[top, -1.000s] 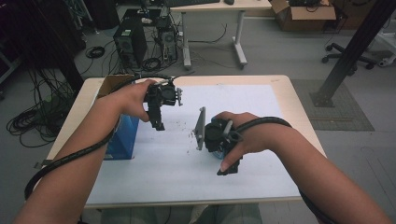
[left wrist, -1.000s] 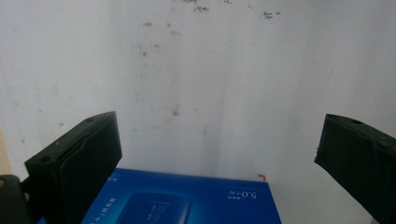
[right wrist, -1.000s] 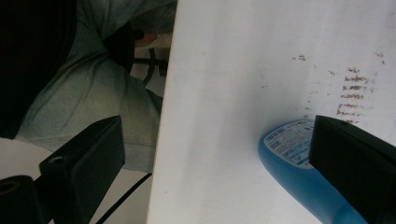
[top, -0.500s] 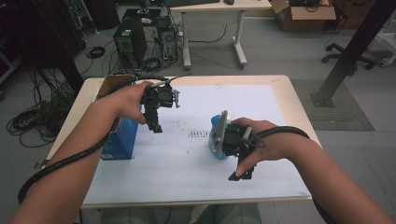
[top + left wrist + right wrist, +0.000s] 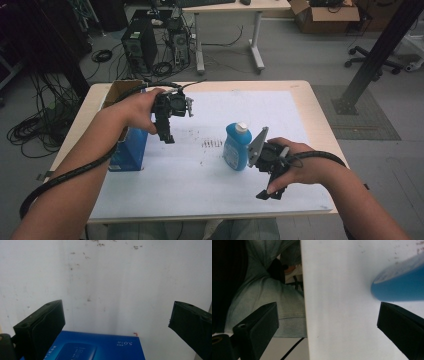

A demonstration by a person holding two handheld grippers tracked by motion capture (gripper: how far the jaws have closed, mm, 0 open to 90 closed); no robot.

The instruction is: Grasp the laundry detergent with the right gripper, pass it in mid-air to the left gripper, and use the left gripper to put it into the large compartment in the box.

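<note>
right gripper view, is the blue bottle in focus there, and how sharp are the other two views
In the right gripper view the blue bottle is a soft blur at the edge, too close to focus, while the jaws look fairly crisp. In the left gripper view the blue box and its print are readable, lighting flat and dim. The high view is soft but even, the bottle's white cap still clear.

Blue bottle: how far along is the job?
Done: the blue bottle stands upright on the white mat. In hand: nothing; the right gripper is open beside it, the left gripper open above the blue box. Left: presumably gripping the box.
</note>
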